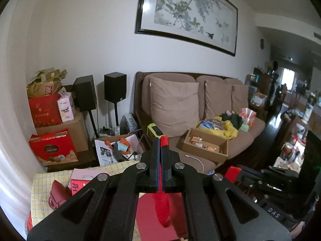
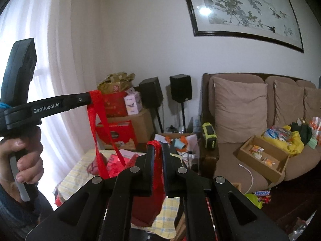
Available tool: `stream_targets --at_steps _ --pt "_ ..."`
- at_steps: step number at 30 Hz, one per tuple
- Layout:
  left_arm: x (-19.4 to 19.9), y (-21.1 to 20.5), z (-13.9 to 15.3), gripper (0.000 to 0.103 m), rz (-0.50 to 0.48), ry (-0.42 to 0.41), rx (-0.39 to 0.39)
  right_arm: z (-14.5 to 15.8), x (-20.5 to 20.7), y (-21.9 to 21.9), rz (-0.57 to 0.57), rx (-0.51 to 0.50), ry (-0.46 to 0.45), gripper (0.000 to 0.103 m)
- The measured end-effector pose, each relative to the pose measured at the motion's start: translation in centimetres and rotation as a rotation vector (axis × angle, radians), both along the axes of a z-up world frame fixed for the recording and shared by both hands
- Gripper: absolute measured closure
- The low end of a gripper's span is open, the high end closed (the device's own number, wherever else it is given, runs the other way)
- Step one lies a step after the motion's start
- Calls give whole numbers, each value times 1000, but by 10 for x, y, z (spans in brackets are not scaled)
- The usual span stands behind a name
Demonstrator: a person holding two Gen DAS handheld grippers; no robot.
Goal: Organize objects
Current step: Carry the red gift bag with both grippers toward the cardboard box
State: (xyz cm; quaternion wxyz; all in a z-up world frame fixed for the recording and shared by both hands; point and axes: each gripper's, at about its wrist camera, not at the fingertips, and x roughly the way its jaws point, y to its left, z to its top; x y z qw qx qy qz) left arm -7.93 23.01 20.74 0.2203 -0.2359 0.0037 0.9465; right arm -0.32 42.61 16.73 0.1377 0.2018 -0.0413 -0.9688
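Step in hand, as I read it: a red bag (image 2: 147, 206) is held up by both handles, ready to be carried or held open for loading. Left gripper (image 1: 160, 140) is clamped tight on one red woven handle strap (image 1: 163, 204); jaws fully closed, strap pinched betw. the pads w/ its loop poking out at the tips. Right gripper (image 2: 157, 147) likewise closed on the other red handle (image 2: 153, 143), strap running down betw. the fingers. In the right view the left gripper sits upper left, a hand (image 2: 24, 156) on its grip, its strap hanging in a long loop to the bag. Bag hangs near, low centre, over a table w/ a yellow checked cloth (image 2: 76, 172); body looks stiff, deep red, paper or card type; handles flat webbing, limp. Next move prob. needs both grips kept level so the bag doesn't tip, then a swing right toward the brown sofa (image 1: 236, 148), where a cardboard tray (image 1: 202, 144) of small items and a yellow bag (image 1: 230, 128) lie. Bag contents: can't tell.
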Motion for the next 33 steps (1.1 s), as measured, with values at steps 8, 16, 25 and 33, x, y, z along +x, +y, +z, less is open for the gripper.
stream_targets --at_steps 8,16,25,33 --pt "-13 29 -14 102 -10 -19 -16 3 5 26 -64 -19 16 97" --pt "-19 75 -20 102 -43 -15 -65 12 6 45 -108 -16 24 97" --pt "-22 123 -35 102 -95 -37 -100 10 6 78 -177 -24 13 97" --pt "-32 146 -50 102 -122 -75 -101 4 6 106 -209 -49 4 97"
